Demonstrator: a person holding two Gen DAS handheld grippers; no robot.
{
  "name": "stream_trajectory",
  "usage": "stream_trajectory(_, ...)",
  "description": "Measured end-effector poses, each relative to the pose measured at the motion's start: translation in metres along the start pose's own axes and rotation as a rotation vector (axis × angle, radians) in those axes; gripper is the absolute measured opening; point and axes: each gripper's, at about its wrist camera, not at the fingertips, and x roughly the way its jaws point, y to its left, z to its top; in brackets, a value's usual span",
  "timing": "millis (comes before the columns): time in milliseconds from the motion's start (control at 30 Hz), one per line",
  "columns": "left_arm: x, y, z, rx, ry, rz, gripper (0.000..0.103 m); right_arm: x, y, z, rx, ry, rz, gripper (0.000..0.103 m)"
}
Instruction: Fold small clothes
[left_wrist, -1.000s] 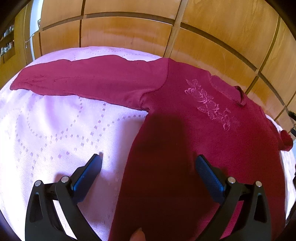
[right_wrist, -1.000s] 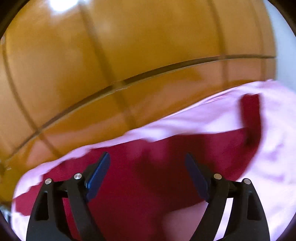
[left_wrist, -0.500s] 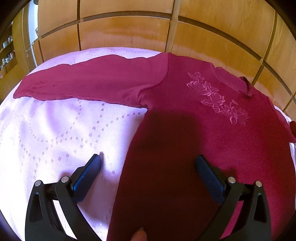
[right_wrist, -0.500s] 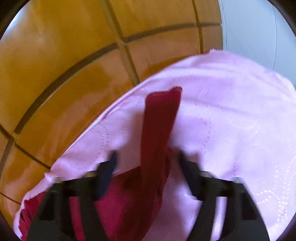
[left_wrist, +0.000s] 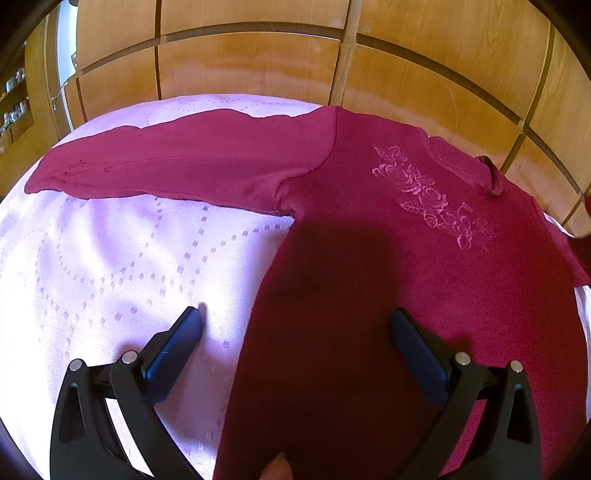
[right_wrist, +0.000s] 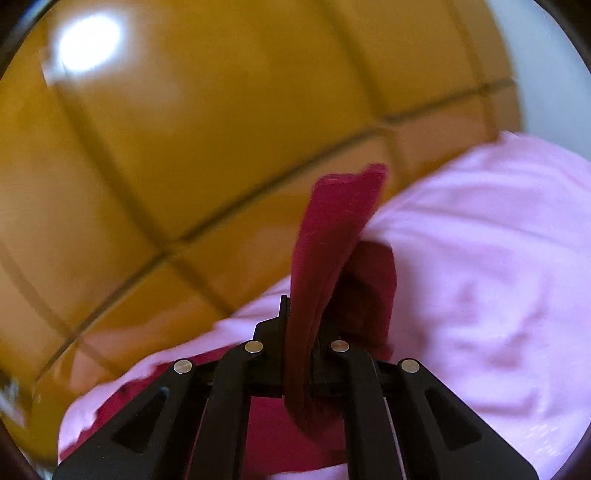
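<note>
Your right tool (right_wrist: 299, 347) holds the right sleeve (right_wrist: 332, 243) raised | left tool (left_wrist: 295, 325) wide, over sweater (left_wrist: 406, 277) hem | body lies left of the sleeve; fold leftward

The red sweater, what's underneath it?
Under the red sweater lies a pink patterned bedspread, showing all around it. What the cloth looks like beneath the body is covered. The right tongs lift one sleeve off it.
</note>
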Motion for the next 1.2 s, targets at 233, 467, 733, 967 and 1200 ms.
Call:
stream_trajectory(233,0.0,0.003,0.001,-0.01,-0.003,-0.015,0.101,0.0,0.13,-0.066,-0.267,0.061,0.223,0.005)
stream_trajectory(467,0.001,0.003,0.001,-0.011,-0.005,-0.018,0.101,0.036,0.183,-0.155,-0.38,0.281,0.272,0.008)
stream_trajectory(733,0.002,0.001,0.003,0.0,0.012,-0.001,0.101,0.008,0.142,-0.182,-0.333,0.306,0.298,0.056)
stream_trajectory(967,-0.017,-0.014,0.014,0.043,0.079,-0.058,0.101,-0.035,0.056,-0.164,-0.127,0.143,0.204,0.056)
stream_trajectory(1200,-0.024,-0.041,0.062,-0.021,-0.012,-0.214,0.101,-0.009,-0.023,-0.177,0.271,0.162,0.258,0.056)
